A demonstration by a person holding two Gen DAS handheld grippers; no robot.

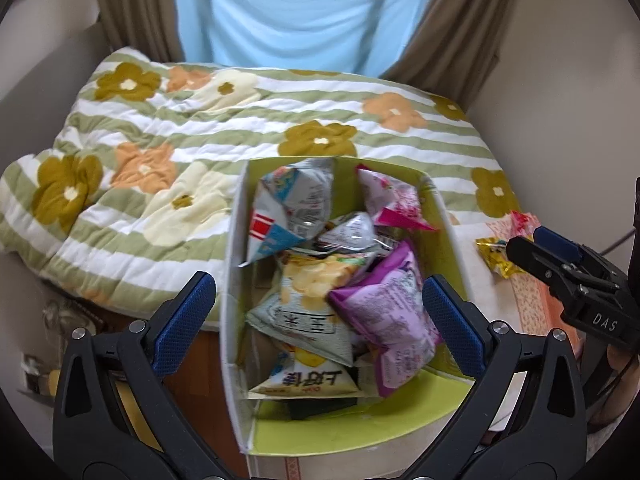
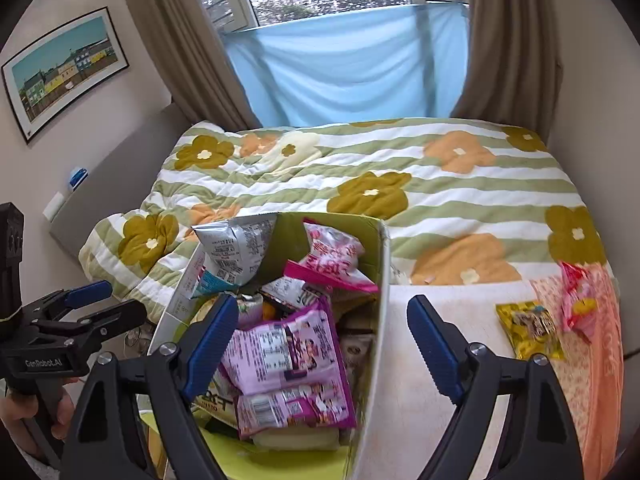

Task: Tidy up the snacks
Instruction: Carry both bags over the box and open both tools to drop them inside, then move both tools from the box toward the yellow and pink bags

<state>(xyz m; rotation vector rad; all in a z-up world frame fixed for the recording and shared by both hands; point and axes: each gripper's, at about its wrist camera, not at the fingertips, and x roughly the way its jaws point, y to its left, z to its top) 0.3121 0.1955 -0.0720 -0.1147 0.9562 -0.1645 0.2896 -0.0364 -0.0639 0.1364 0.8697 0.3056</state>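
A white box with a lime-green inside (image 1: 440, 208) (image 2: 384, 264) holds several snack bags, among them a purple bag (image 1: 392, 312) (image 2: 288, 360), a pink bag (image 1: 396, 204) (image 2: 332, 260), a silver-blue bag (image 1: 292, 204) (image 2: 236, 248) and a chips bag (image 1: 316, 284). My left gripper (image 1: 318, 316) is open and empty, its fingers either side of the box. My right gripper (image 2: 322, 344) is open and empty over the box's right wall. A yellow bag (image 2: 530, 330) (image 1: 496, 256) and a red-pink bag (image 2: 578, 300) (image 1: 522, 220) lie on the table to the right.
The box stands on a cloth-covered table (image 2: 440, 360) at the foot of a bed with a green-striped flowered quilt (image 1: 168, 152) (image 2: 440, 184). Behind are brown curtains (image 2: 180, 40) and a blue sheet (image 2: 348, 64) over a window.
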